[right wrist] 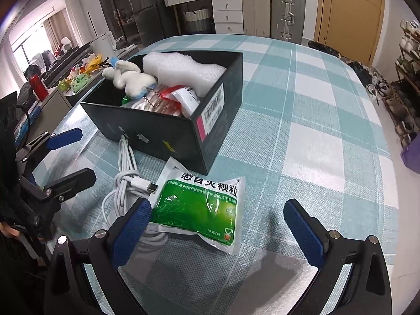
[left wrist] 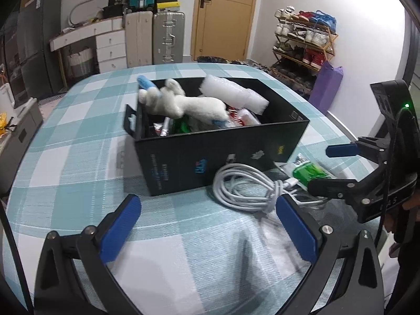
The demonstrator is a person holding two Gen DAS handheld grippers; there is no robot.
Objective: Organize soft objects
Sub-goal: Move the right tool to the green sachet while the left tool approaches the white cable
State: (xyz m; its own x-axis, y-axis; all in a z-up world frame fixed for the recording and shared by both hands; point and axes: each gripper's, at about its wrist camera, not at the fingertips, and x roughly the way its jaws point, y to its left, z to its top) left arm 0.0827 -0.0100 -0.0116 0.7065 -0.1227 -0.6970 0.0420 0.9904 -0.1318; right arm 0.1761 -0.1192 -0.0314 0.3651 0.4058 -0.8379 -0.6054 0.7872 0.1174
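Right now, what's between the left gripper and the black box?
In the left wrist view, the coiled white cable lies right of the line from the left gripper to the black box; otherwise bare checked cloth.

Plush toy and foam in the box; cable, apparently under the sachet, before it.

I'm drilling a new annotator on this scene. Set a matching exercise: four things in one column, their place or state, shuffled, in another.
Things:
1. plush toy
2. white cable
3. green sachet
4. left gripper

Places or states:
A. open, holding nothing
B. flat on the tablecloth, between the right gripper's fingers
C. coiled beside the black box
D. on top of the box's contents

Pairs: 1-D, 2-C, 3-B, 4-A
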